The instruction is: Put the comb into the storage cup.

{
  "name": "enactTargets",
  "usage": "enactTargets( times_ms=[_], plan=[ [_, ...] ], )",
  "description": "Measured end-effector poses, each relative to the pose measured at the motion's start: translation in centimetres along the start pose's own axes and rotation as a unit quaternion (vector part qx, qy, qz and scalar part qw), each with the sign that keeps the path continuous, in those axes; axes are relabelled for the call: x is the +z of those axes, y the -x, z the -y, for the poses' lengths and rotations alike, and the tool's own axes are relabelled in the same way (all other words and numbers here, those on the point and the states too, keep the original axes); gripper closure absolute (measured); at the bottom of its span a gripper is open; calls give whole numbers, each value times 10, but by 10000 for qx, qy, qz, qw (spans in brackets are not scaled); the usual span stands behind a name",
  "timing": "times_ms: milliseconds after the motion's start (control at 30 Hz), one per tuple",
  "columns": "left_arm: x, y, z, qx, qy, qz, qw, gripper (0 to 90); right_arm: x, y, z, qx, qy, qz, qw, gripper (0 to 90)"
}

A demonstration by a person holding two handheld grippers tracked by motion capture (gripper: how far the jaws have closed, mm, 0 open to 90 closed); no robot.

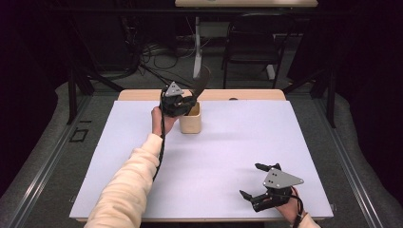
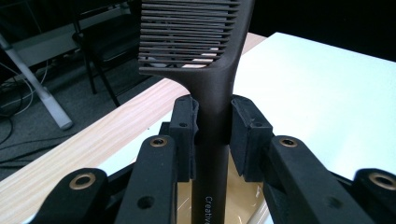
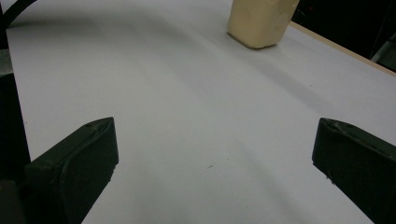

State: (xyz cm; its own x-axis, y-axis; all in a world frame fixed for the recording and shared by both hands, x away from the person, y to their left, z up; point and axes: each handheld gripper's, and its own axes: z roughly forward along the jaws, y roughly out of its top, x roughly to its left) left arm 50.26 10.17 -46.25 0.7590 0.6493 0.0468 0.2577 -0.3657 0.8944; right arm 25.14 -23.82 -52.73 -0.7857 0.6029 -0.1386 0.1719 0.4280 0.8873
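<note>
A black wide-tooth comb [image 1: 201, 78] [image 2: 212, 84] stands upright, teeth end up, with its handle running down into a small beige cup [image 1: 190, 122] [image 3: 260, 21] at the back of the white mat. My left gripper [image 1: 190, 102] [image 2: 212, 119] is shut on the comb's handle just below the teeth, right above the cup's mouth. The cup's yellowish inside [image 2: 243, 196] shows beneath the jaws. My right gripper [image 1: 251, 180] [image 3: 215, 149] rests low near the front right of the mat, jaws wide open with nothing between them.
A white mat [image 1: 228, 142] covers a light wooden table whose back edge [image 1: 142, 95] shows behind the cup. Beyond the table stand a black chair [image 1: 252, 42] and a desk leg with cables on the floor. The person's left sleeve [image 1: 128, 185] crosses the mat's front left.
</note>
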Motion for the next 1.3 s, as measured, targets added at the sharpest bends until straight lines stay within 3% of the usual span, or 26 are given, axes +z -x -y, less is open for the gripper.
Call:
enactTargets(
  times_ms=[1300],
  plan=[
    [13,1,10,41,-419,33,9991,720,0,0,0,-28,-46,9,10000,0]
  ],
)
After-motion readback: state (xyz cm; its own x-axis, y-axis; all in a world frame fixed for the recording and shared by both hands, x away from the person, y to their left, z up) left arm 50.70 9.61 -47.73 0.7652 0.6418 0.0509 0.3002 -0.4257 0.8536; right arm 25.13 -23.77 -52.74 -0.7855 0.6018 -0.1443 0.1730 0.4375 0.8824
